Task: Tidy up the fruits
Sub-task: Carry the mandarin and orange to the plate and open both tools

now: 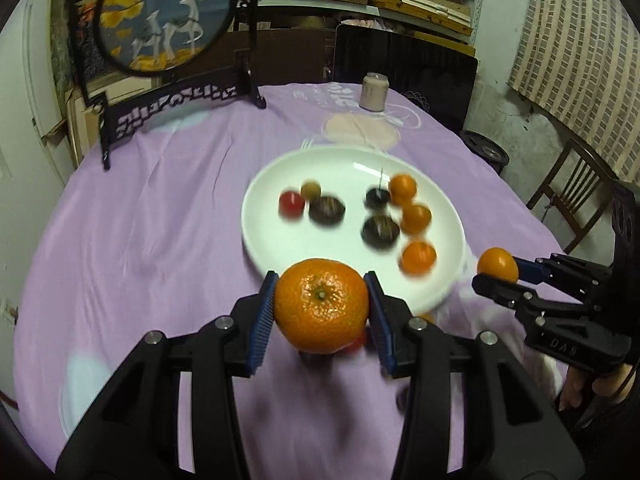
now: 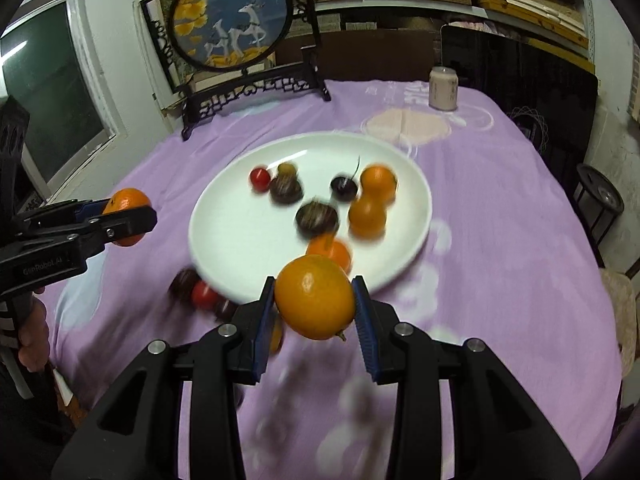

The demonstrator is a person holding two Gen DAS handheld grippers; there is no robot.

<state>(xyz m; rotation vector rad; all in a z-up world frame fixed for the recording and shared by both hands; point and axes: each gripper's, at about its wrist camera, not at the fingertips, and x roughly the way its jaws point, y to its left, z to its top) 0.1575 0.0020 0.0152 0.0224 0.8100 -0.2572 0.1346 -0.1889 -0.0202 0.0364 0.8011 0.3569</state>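
My left gripper (image 1: 321, 306) is shut on a mandarin (image 1: 321, 305) and holds it above the cloth just in front of the white plate (image 1: 280, 172). It also shows in the right wrist view (image 2: 126, 216). My right gripper (image 2: 315, 298) is shut on a small orange (image 2: 315, 297) over the plate's near rim (image 2: 224, 216); it shows in the left wrist view (image 1: 497, 266). The plate holds three small oranges (image 1: 416, 218), dark chestnut-like fruits (image 1: 327, 209), a cherry (image 1: 377, 196) and a red tomato (image 1: 291, 201).
A red tomato (image 2: 204, 294) and dark fruits (image 2: 184, 282) lie on the purple cloth by the plate's near left rim. A can (image 1: 374, 91) stands at the far side. A framed round screen (image 1: 168, 12) stands at the back left. A wooden chair (image 1: 576, 196) is to the right.
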